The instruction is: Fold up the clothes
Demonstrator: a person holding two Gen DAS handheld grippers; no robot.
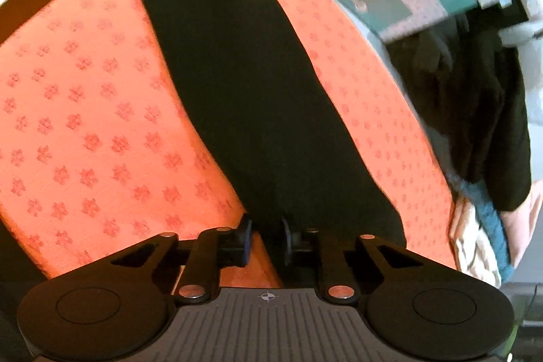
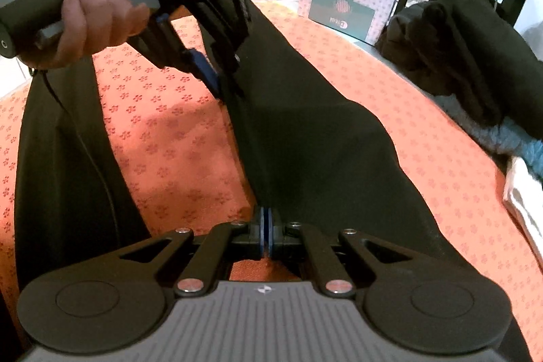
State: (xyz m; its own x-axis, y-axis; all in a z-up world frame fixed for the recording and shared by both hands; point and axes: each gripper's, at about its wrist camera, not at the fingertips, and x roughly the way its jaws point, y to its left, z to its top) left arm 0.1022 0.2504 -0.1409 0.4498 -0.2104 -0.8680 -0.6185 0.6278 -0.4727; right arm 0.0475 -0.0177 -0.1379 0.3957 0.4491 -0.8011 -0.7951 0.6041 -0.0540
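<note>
Both tongs are working the dark garment now, which is lying stretched in a long band across the orange flower-patterned surface. The right tongs are pinching its near edge, tips pressed together on the cloth. Further along, the left tongs are angling steeply down onto the garment's far stretch, the person's hand wrapping the grey handle from above. In the left wrist view those tongs are standing narrowly parted at the cloth's edge; whether they are actually gripping it, I cannot tell.

My read: a fold is being set up or carried through, with the edge lifted at two points. The next move is calling for both ends travelling together, keeping the cloth taut so it lands flat. A dark clothes pile is sitting far right, beside teal boxes.
</note>
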